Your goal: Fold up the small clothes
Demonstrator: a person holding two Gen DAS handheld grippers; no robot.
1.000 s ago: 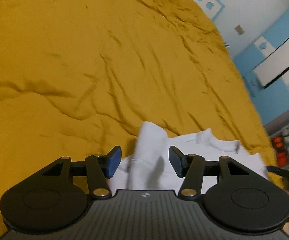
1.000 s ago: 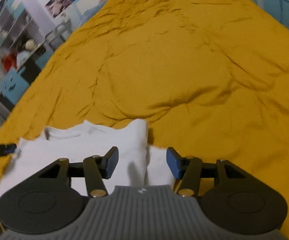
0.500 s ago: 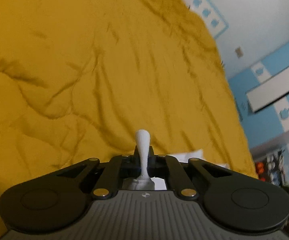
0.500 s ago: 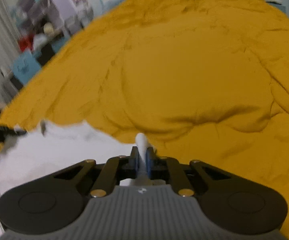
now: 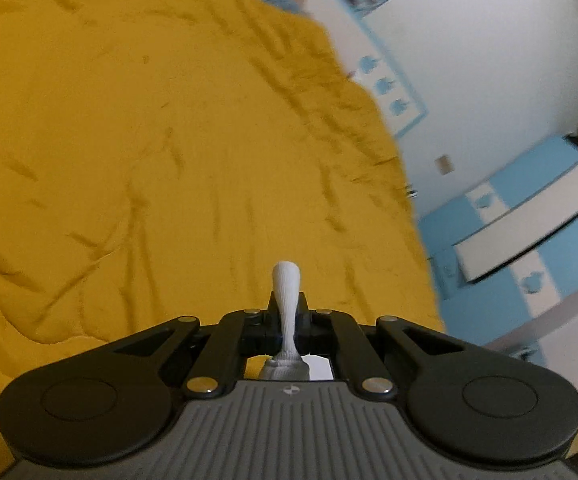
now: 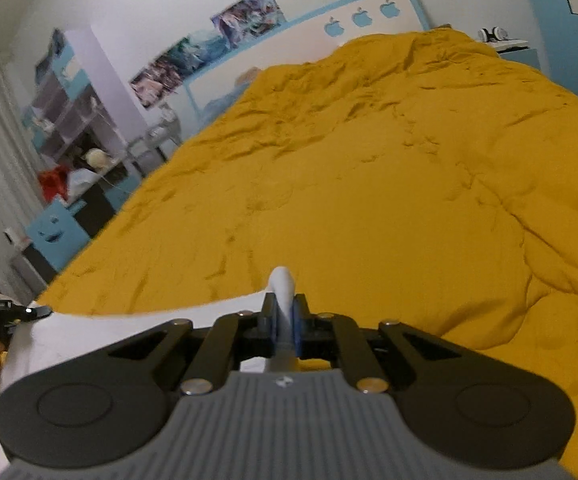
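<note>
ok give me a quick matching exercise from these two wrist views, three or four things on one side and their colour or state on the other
Things:
1. left gripper
2. duvet
3. white garment
4. headboard apples

States or colours:
A. mustard yellow, wrinkled
B. blue
C. shut on a fold of white cloth
D. stretched between the two grippers

Pairs: 1-C, 2-A, 3-D, 4-B

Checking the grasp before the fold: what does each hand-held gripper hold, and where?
Both are shut on the white garment: the left hand-held gripper and the right hand-held gripper each pinch a bunched fold along its edge.
</note>
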